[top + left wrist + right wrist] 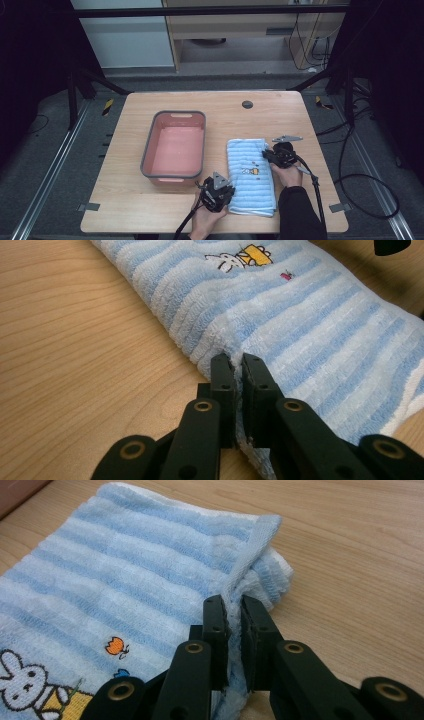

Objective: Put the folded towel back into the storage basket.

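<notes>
— Nearest to us, what do the left tongs [223,191] do?

— Both jaws are pressed together on the edge of the blue striped towel [250,175]. From the left gripper view, the left tongs [237,362] pinch a fold of the cloth, and almost no gap stays between the jaws.

— And the right tongs [270,154]?

— Same thing. They are closed on the opposite long edge of the towel, near its far corner. From the right gripper view, the right tongs [233,605] bite the hem where the layers of the towel [125,595] are folded one over another.

— Where is the towel lying?

— Flat on the wooden table [130,200], between the two tongs, folded into a long rectangle. It carries a small picture of a rabbit [225,261] with something yellow, beyond the left tongs and on the inner side of the right ones.

— Anything else close to them?

— One pink tub [175,147] with a grey rim stands on the table, just beyond the left tongs and beside the towel. It does not touch the towel.

— Who holds the tongs?

— One person; I see a hand [207,220] behind the left tongs and a dark sleeve [299,210] behind the right ones.
</notes>
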